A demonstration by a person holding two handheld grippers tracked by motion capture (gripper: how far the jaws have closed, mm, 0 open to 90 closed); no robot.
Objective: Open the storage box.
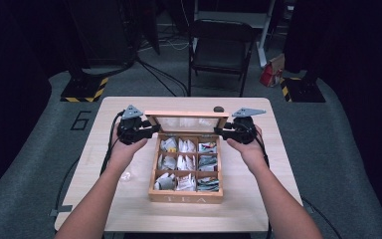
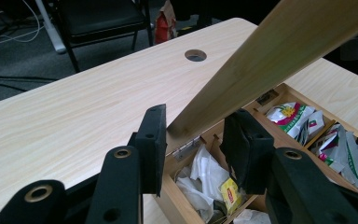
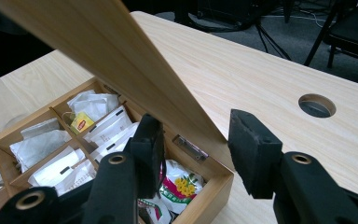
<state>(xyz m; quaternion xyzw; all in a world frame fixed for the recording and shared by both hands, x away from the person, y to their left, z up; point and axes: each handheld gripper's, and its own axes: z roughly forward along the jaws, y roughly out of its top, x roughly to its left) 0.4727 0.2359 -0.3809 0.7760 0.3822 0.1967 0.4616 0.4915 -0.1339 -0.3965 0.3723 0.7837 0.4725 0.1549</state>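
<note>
Wooden tea box sits on the counter, lid raised; left gripper and right gripper straddle the lid's ends, jaws open, gripping nothing.

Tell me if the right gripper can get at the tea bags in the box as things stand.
Probably yes. The lid stands raised, so the compartments of the box lie open from above, and the right gripper, jaws open, sits at the lid's edge, just beside the tea bags.

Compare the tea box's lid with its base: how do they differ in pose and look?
The lid stands raised on its hinges; the base lies flat on the table. The lid has a clear pane; the base is split into compartments full of tea bags. Both are light wood.
</note>
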